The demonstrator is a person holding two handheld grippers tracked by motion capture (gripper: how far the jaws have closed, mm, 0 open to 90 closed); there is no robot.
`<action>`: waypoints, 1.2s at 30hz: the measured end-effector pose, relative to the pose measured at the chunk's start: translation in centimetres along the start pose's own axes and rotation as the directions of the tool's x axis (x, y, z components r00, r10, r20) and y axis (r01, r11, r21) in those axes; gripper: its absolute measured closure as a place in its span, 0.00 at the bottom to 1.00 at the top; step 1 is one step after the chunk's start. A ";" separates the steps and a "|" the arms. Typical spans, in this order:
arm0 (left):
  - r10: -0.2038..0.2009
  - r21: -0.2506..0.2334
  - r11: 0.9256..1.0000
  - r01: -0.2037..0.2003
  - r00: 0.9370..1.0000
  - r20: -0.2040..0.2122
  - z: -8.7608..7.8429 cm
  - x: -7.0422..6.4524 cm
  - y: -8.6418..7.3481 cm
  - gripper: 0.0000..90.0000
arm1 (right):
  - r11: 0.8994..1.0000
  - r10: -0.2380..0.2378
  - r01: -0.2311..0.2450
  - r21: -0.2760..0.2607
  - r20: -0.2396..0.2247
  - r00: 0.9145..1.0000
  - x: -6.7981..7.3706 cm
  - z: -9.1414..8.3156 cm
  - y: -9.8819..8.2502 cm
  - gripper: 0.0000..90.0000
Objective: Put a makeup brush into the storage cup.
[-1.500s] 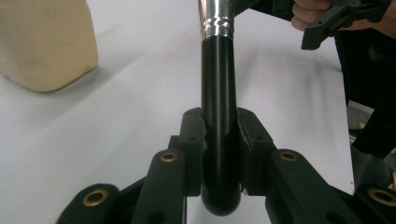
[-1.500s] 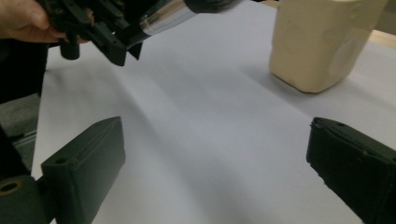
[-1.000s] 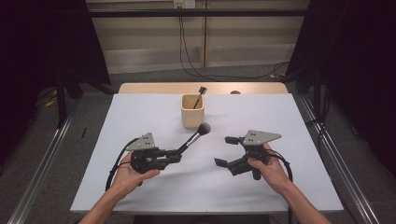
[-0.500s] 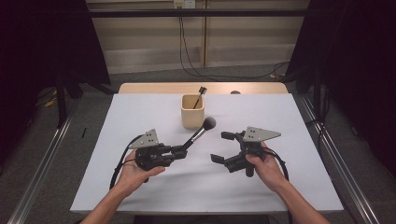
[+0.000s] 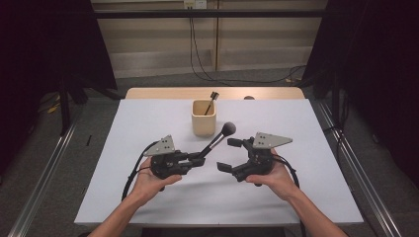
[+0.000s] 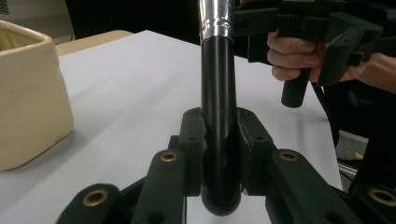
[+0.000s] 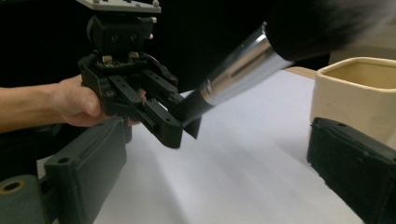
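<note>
While the right hand-held gripper point(image 5: 228, 154) gapes, the left point(image 5: 201, 159) clamps a glossy, fluffy-tipped brush point(image 5: 217, 139).

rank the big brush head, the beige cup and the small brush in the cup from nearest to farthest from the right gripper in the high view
1. Big brush head: just up-left of the right gripper.
2. Beige cup: farther up-left, mid-table.
3. Small brush: leaning out of the cup's far side.

bright even light on the white table point(image 5: 148, 197), dark surroundings, near parts blurred.
</note>
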State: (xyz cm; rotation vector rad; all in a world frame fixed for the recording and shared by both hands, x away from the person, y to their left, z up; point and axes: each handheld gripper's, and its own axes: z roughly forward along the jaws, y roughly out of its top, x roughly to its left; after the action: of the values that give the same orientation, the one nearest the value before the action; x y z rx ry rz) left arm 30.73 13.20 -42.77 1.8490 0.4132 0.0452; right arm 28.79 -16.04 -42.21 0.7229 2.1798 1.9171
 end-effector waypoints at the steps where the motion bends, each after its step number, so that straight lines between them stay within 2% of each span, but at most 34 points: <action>1: 0.001 0.001 1.000 -0.001 1.000 0.001 0.0 0.0 0.0 0.83 | 1.000 0.003 -0.003 0.001 -0.006 1.000 0.1 0.2 0.1 0.08; 3: 0.001 -0.003 1.000 -0.001 1.000 0.011 -0.1 -0.1 0.0 0.83 | 1.000 0.010 -0.010 0.003 -0.018 1.000 0.2 0.6 0.1 0.10; 7: -0.001 -0.011 1.000 0.001 1.000 0.002 -0.2 0.0 -0.1 0.83 | 1.000 0.024 -0.023 0.003 -0.028 0.999 0.2 1.2 0.2 0.18; 9: 0.003 -0.005 1.000 -0.003 1.000 0.006 -0.1 -0.1 -0.2 0.83 | 0.999 0.032 -0.032 0.003 -0.034 0.999 0.0 1.4 0.2 0.25; 14: 0.008 0.006 1.000 -0.008 1.000 0.016 0.2 -0.2 -0.4 0.83 | 0.999 0.043 -0.043 -0.005 -0.029 0.999 -0.2 1.4 0.2 0.35; 23: 0.014 0.026 1.000 -0.015 1.000 0.026 0.7 -0.2 -0.8 0.83 | 0.995 0.094 -0.095 -0.021 -0.037 0.995 -0.7 1.3 0.1 0.58; 31: 0.024 0.037 0.999 -0.025 0.999 0.032 0.9 -0.2 -1.0 0.83 | 0.991 0.125 -0.127 -0.031 -0.050 0.991 -0.9 1.3 0.0 0.67; 36: 0.021 0.029 0.999 -0.022 0.999 0.037 1.0 -0.2 -1.0 0.83 | 0.986 0.161 -0.164 -0.042 -0.068 0.985 -1.0 1.3 0.0 0.66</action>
State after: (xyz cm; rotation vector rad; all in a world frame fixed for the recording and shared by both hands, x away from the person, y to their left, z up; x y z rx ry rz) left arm 30.49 12.50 -43.97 1.8809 0.3699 0.0193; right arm 30.20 -15.36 -42.64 0.8677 2.1640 2.0906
